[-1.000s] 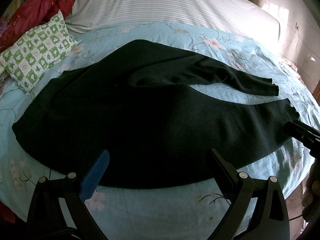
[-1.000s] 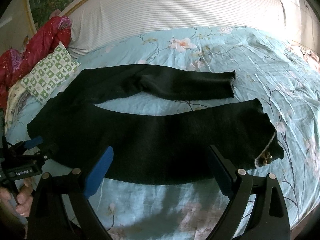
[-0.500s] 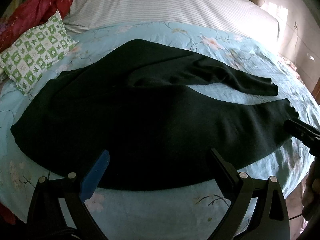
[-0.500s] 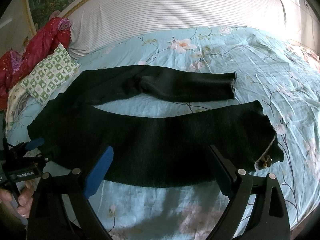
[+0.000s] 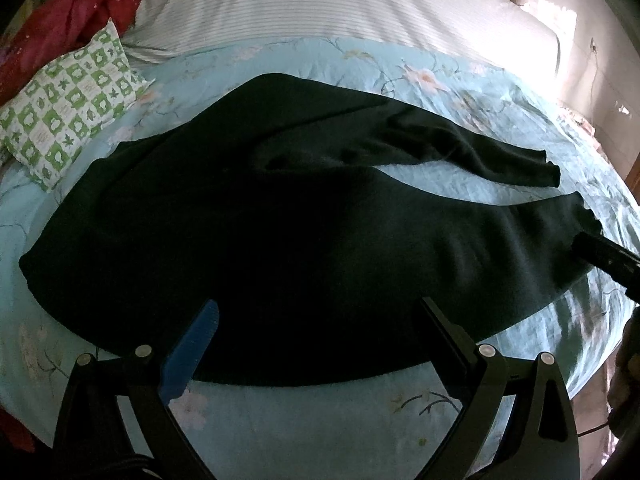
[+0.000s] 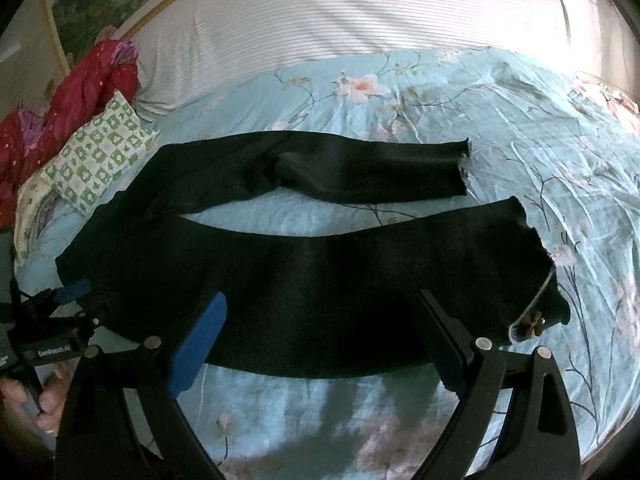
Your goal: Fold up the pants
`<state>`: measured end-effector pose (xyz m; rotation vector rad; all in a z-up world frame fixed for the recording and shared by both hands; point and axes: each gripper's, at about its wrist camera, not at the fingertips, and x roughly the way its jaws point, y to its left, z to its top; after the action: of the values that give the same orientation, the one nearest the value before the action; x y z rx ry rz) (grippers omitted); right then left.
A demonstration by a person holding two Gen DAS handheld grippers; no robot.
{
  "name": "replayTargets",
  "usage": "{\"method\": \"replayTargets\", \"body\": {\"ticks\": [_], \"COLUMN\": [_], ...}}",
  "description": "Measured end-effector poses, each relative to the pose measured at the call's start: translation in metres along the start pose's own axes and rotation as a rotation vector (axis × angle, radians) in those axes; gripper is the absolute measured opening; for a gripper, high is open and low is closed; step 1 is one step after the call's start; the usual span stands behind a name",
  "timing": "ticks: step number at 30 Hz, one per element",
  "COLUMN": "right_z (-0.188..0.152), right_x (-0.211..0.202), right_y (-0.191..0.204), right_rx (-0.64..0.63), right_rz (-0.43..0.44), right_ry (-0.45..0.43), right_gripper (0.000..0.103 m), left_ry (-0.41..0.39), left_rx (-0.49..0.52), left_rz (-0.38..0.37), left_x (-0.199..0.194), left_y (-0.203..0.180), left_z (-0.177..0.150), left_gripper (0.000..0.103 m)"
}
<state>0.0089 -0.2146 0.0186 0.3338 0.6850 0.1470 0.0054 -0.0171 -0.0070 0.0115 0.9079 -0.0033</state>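
Left gripper (image 5: 316,320) spread wide, holding nothing, over the near hem edge of black pants (image 5: 280,232); right gripper (image 6: 320,312) likewise wide and empty. One pair of pants, two legs — flat on teal bedspread (image 6: 520,120), bare margin at 6 and 3 o'clock. One checked pillow (image 6: 96,156) at 10 o'clock.

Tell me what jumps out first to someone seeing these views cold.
The black pants dominate: spread flat across the light blue floral bedspread, waist to the left, two legs running right with a strip of bedspread showing between them. Both tools, the left tool and right tool, hang wide open over the near leg. At far left, a green checked pillow lies beside a bright red quilt.
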Motion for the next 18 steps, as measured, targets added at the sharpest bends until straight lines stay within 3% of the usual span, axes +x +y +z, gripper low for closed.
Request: {"method": "replayTargets", "body": {"ticks": [18], "right_z": [0.008], "right_x": [0.004], "right_y": [-0.010], "right_rx": [0.020], "right_rz": [0.014], "right_ry": [0.013], "right_gripper": [0.093], "left_ry": [0.018], "left_rx": [0.022], "left_rz": [-0.006], "left_x": [0.009], "left_y": [-0.004], "left_z": [0.012], "left_gripper": [0.098]}}
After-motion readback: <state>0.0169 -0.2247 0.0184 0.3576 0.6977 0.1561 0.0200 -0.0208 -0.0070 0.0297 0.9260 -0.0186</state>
